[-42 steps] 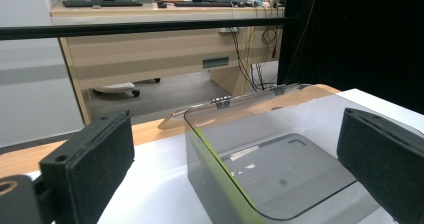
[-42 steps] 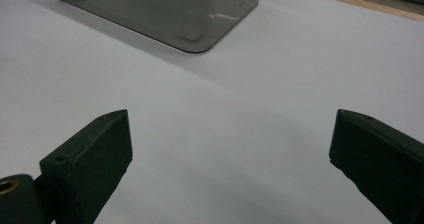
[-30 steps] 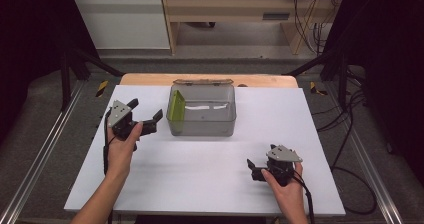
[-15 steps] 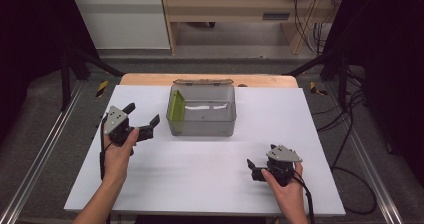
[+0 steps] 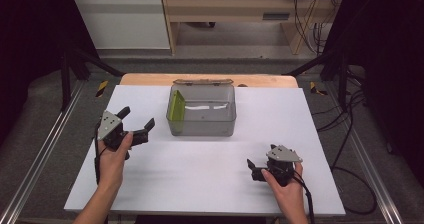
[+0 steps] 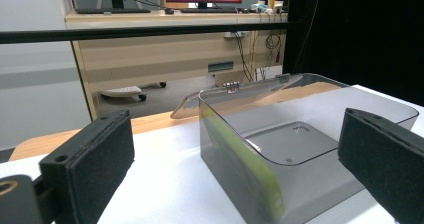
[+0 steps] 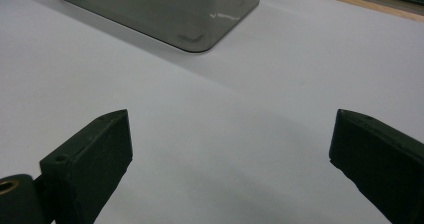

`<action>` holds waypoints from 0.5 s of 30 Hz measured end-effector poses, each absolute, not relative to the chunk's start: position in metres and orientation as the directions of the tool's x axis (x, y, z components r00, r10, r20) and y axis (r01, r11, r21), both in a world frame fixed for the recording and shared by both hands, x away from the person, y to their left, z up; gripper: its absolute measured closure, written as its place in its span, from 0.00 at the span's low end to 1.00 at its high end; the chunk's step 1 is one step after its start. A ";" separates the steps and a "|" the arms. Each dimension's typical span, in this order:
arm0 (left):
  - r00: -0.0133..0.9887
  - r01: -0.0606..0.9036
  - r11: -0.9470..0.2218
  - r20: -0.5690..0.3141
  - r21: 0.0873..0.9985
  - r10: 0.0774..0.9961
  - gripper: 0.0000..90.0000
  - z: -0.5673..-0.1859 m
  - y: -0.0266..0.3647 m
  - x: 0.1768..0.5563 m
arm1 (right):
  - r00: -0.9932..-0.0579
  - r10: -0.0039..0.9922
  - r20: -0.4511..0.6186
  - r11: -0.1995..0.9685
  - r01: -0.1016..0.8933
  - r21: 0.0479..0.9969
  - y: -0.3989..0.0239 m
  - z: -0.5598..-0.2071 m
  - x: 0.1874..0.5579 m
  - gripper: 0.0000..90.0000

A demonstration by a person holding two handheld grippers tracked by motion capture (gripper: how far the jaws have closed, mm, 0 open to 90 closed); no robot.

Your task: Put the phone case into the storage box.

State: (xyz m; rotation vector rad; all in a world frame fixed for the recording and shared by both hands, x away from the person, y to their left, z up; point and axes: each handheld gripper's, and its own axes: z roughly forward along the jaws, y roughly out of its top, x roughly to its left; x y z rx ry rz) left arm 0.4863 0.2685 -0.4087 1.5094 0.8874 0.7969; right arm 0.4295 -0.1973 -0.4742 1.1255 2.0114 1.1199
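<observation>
Grey box (image 5: 202,115) sits just beyond the left gripper (image 5: 136,123), whose fingers are spread.

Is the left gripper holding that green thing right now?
No, the left gripper is open and empty, while the green piece leans inside the clear box.

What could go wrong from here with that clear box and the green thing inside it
Two risks, both judgement calls. The left hand-held gripper is open and aimed at the clear box; its smooth see-through wall may slip between the jaws, or the box may slide on the white table. The green piece leans upright against the box's inner wall, so a nudge could tip it flat. The right hand-held gripper is open and well apart from the box, too far to steady it.
</observation>
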 end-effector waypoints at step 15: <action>0.481 0.096 -0.050 -0.003 0.994 0.877 0.01 -0.418 0.276 0.475 | -0.484 0.872 -0.079 0.297 0.393 0.870 -0.197 -0.474 0.429 0.05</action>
